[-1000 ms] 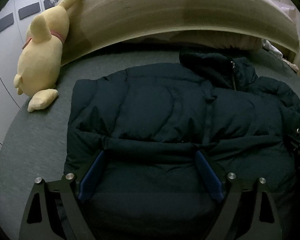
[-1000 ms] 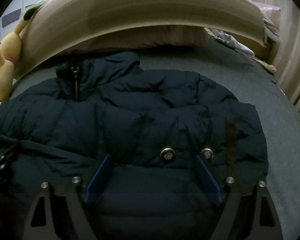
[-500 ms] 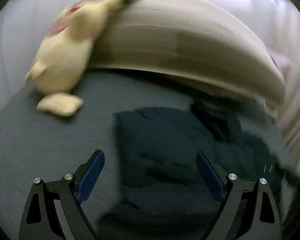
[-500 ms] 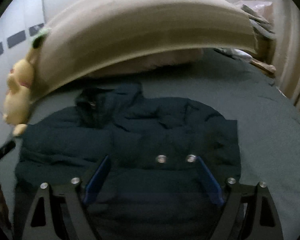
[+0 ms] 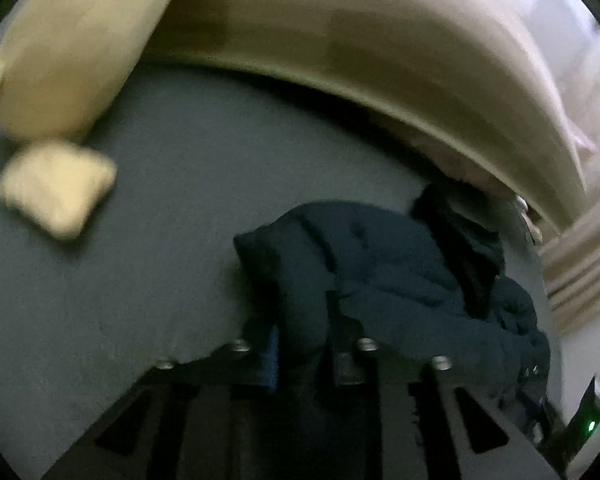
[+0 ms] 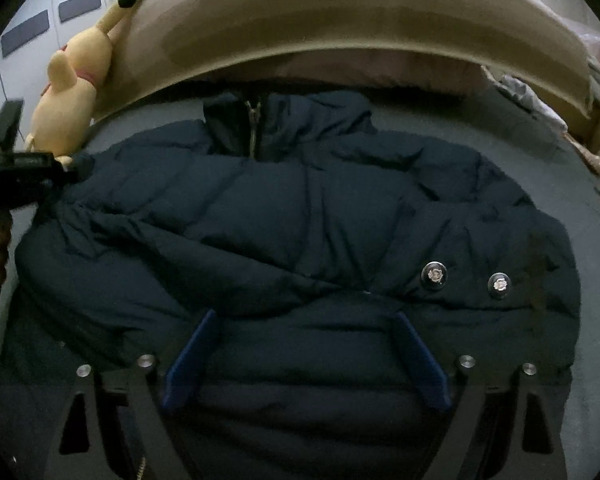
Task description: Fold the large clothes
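Left wrist view: left claw [image 5: 300,344], just closing, is clamping the jacket [image 5: 380,272] edge on the bed [image 5: 160,260]. Right claw [image 6: 306,344] is hovering apart. Slick padding risks slipping out during folding.

place: a home bedroom
bed: grey-sheeted mattress [image 6: 500,136] under a curved beige padded headboard [image 6: 340,12]
toy: yellow plush animal [image 6: 76,84] leaning on it
wall: white wardrobe doors [image 6: 32,24] with dark handles

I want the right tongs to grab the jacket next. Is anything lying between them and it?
Nothing visible. The right tongs hang open directly over the jacket, only bare fabric between the fingers. The left tongs, shut on the jacket's far edge, are off to the side.
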A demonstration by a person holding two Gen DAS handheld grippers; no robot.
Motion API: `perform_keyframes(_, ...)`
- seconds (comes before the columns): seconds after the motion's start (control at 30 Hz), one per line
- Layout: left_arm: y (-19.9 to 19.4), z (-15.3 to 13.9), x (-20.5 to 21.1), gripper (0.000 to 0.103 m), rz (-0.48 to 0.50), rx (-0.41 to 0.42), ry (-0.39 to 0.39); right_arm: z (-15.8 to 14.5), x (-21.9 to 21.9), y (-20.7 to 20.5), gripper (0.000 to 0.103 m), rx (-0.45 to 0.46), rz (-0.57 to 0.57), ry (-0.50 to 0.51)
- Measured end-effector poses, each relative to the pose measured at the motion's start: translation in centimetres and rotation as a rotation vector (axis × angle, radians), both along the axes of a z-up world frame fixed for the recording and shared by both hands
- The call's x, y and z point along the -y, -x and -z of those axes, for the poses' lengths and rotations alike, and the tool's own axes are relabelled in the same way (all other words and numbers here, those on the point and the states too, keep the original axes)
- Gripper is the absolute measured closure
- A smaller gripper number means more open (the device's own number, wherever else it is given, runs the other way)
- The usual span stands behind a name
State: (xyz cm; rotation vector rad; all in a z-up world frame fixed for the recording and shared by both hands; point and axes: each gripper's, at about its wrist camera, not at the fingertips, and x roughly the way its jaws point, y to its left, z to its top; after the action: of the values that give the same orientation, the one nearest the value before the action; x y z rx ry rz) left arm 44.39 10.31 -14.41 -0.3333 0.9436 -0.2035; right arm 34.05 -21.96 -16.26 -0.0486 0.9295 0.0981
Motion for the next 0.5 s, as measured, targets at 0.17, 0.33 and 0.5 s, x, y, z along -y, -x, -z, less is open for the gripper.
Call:
perform_keyframes(0.17,0.1,1.6,0.9,0.088,0.052,0.027,-0.138,0.6,0.1,-0.1,0.01,0.003,0.0,0.01)
perform_keyframes(0.33,0.0,2.2,1.5,0.08,0.039,0.037,-0.194,0.7,0.0,-0.2,0.01,0.001,0.005,0.018)
perform_keyframes(0.5,3.2,-1.7,0.4,0.032,-0.051,0.095,-0.234,0.2,0.3,-0.4,0.009,-0.006,0.003,0.002)
